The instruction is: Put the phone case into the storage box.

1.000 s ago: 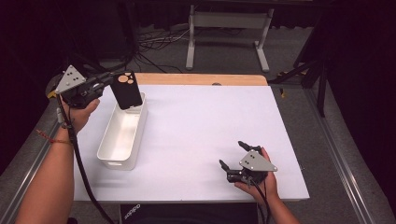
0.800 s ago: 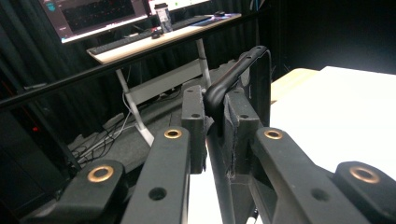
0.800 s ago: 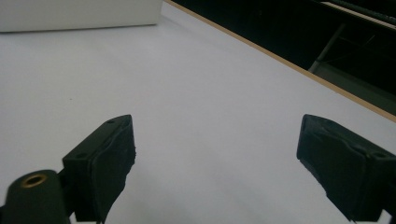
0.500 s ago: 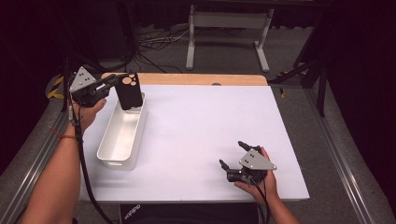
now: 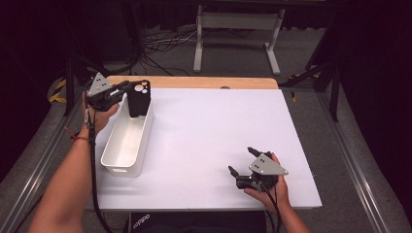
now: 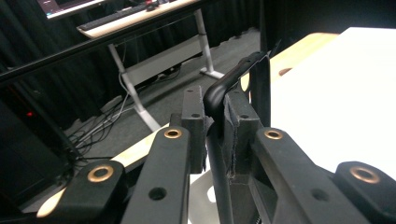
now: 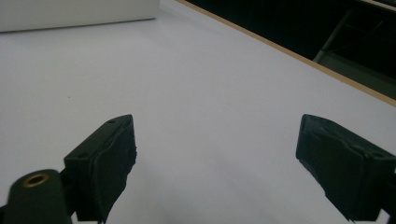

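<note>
A black phone case (image 5: 138,98) with round camera cut-outs hangs upright over the far end of a long white bin (image 5: 127,141); its lower edge reaches the bin's rim. My left gripper (image 5: 127,90) is shut on the case's side edge. In the left gripper view the pads (image 6: 239,116) pinch the case's thin black rim (image 6: 233,77). My right gripper (image 5: 240,160) rests open near the table's front right with nothing between its fingers. In the right gripper view, bare white table lies between that gripper's (image 7: 224,154) wide-apart jaws.
The white table top (image 5: 209,126) has a wooden strip (image 5: 194,81) along its far edge. The bin (image 7: 70,11) stands at the table's left side. Behind the table are a desk frame (image 5: 238,29) and cables on the floor (image 5: 165,41).
My left gripper has carried the phone case to the right and down, from above the bin's far left corner to its far end. The right gripper has stayed still.
</note>
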A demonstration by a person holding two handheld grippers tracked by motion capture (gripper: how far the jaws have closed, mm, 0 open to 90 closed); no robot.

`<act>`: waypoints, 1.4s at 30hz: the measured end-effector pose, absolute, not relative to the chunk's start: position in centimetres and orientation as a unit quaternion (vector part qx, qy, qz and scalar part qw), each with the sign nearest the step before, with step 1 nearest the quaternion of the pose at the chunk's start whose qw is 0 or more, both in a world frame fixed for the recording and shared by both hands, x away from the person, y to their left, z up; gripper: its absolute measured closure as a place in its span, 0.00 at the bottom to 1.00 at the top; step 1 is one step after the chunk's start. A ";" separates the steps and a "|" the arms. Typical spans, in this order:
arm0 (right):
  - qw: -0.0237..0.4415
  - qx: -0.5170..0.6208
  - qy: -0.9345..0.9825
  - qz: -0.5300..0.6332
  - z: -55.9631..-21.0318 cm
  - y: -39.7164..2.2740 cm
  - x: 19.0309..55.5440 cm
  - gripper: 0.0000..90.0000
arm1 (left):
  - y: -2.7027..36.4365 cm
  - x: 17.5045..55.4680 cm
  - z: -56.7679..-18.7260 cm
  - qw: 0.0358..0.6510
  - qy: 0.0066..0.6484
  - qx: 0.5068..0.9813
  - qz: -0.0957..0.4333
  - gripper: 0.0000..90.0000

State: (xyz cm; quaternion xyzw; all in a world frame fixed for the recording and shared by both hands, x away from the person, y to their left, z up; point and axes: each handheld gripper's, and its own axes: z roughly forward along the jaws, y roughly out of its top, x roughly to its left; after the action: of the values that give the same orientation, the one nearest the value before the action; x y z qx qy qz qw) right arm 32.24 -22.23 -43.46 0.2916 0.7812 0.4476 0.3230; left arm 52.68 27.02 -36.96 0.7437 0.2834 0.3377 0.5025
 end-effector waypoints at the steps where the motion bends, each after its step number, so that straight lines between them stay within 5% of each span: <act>1: 0.323 0.292 0.781 0.448 -43.5 -22.2 32.2 0.15 | 27.0 52.7 -37.0 0.503 0.283 0.744 0.338 0.90; 15: 0.307 0.298 0.788 0.443 -43.9 -21.8 32.6 0.15 | 28.3 53.7 -38.2 0.531 0.311 0.726 0.306 0.88; 42: 0.277 0.291 0.782 0.476 -42.8 -23.0 32.5 0.15 | 27.4 54.1 -39.9 0.484 0.356 0.743 0.296 0.81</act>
State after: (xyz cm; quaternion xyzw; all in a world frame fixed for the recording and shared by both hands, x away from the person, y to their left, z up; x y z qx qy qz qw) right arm 32.52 -23.00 -42.81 0.2911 0.7821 0.4763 0.2770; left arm 54.07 27.44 -39.85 0.7426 0.3563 0.2959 0.4837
